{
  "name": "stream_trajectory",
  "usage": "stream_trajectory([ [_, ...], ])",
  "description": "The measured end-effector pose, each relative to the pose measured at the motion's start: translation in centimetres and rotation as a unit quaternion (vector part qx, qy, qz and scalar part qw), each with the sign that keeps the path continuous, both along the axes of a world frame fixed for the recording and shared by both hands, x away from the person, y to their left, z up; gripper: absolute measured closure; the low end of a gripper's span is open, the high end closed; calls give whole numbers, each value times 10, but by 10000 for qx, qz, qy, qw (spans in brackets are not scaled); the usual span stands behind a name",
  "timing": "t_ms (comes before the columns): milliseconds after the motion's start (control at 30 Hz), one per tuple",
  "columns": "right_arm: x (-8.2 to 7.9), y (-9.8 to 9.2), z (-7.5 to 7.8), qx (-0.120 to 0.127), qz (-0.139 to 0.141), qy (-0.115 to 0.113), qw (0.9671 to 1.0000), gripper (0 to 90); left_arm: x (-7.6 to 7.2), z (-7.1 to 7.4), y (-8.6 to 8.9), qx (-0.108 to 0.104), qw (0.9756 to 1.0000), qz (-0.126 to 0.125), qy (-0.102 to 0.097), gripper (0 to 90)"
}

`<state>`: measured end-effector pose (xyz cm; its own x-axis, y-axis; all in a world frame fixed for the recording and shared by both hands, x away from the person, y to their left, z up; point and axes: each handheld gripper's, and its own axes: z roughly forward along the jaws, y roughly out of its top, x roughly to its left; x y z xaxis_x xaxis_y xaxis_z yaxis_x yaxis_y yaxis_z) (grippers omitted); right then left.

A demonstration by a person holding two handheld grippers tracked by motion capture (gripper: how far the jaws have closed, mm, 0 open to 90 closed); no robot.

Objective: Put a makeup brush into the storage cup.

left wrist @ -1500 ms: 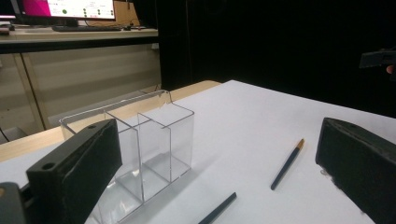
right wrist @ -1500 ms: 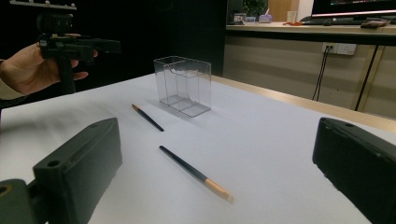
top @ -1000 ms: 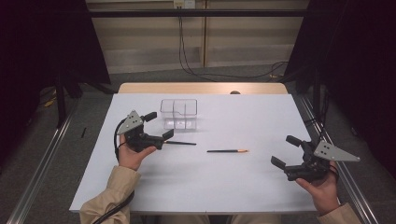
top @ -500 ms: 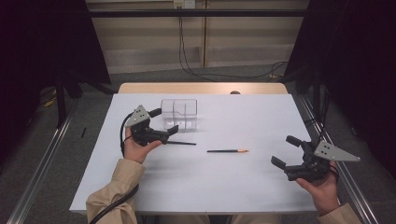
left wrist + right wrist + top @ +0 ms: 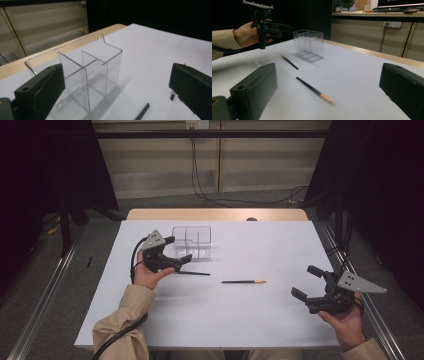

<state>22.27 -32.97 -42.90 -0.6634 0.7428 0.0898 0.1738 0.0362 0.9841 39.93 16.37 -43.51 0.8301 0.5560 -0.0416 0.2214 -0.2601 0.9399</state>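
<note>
Near right, the right tongs [image 5: 312, 282] rest released on the white surface [image 5: 250, 320], a pencil [image 5: 244, 281] lies mid-surface, a second pencil [image 5: 194, 273] lies just under the released left tongs [image 5: 176, 251], and beyond stands the clear box [image 5: 192, 241].

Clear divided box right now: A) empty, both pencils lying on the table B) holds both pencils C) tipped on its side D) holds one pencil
A: the clear box stands upright with nothing inside, and both the dark pencil and the orange-tipped pencil lie on the white table.
</note>
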Motion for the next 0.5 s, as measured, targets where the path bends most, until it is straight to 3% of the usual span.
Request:
stream_trajectory([
  [167,0,-1,0,8,-4,12,10000,9,1,2,1,266,9995,-130,129,1],
  [333,0,0,0,-7,-5,4,10000,10,4,8,1,644,9972,-240,298,7],
  [400,0,0,0,-3,6,12,10000,9,5,10,0,808,9956,-299,368,7],
  [500,0,0,0,-13,3,8,10000,9,7,13,-2,1169,9911,-438,458,7],
])
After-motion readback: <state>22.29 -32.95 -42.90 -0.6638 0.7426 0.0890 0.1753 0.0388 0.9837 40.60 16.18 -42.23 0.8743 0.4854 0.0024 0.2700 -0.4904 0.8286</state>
